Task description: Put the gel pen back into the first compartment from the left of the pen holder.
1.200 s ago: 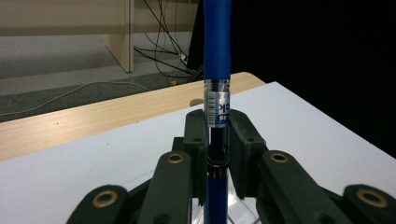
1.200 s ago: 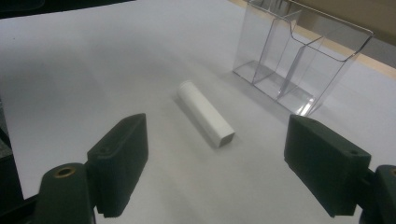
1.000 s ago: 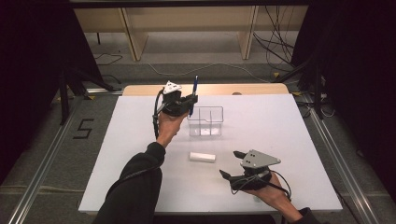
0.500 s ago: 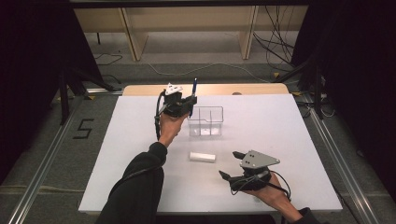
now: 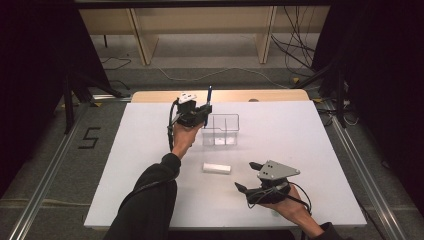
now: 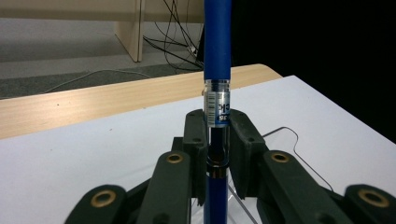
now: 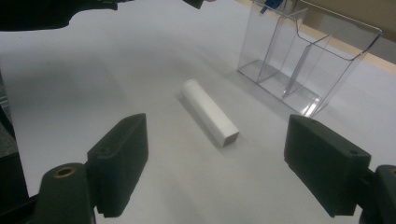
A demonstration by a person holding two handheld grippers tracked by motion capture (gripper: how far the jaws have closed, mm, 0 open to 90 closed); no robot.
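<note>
One pen, one white block, one clear organizer, two grippers on a white table [image 5: 125, 175].

At ten o'clock the left gripper [image 5: 204, 111] stands clamped on one upright blue pen [image 5: 208, 95], its top cut off in the left gripper view; just right sits one clear organizer [image 5: 222, 130], walls faint. One white block [image 5: 216, 168] lies at centre. At five o'clock the right gripper [image 5: 246, 176] rests, jaws apart.
</note>
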